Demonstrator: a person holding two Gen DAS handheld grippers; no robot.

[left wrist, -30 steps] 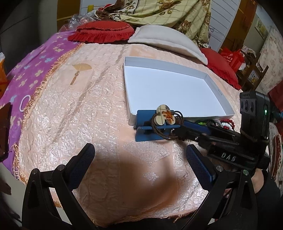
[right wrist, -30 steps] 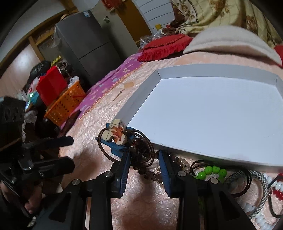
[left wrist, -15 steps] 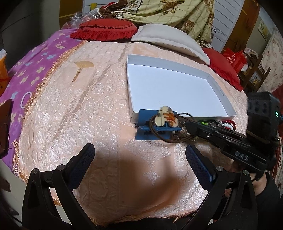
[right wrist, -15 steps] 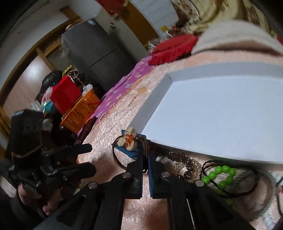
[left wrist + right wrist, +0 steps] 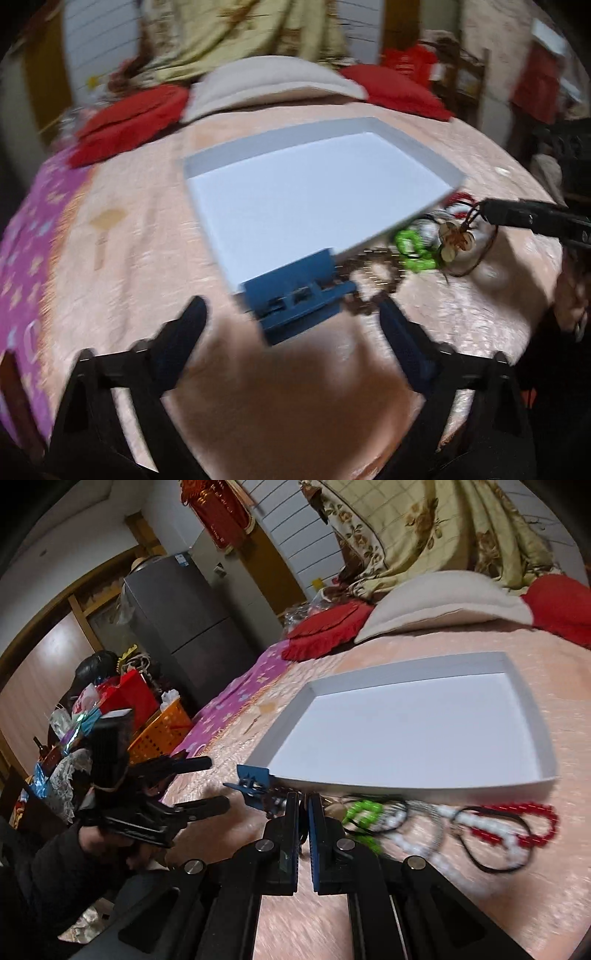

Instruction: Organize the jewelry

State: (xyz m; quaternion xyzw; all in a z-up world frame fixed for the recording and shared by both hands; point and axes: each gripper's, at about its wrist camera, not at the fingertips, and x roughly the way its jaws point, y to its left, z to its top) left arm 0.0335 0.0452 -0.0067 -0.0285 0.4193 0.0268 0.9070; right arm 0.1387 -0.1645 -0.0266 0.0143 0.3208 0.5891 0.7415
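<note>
The right gripper [image 5: 303, 805] is clenched on the cord of a pendant necklace [image 5: 456, 240], which dangles from its tips clear of the bedspread [image 5: 147, 229]. The left gripper [image 5: 291, 317] grasps nothing; its jaws have just been closing but stand wide, with the blue stand [image 5: 295, 299] just ahead of them. Beyond both tools the white tray [image 5: 406, 734] lies empty. More bracelets [image 5: 480, 823] lie along its near wall, right of the clenched tips.

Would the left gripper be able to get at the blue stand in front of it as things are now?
Probably yes: the left gripper is open and the blue stand sits just ahead with nothing between, though beads lie against one side.
</note>
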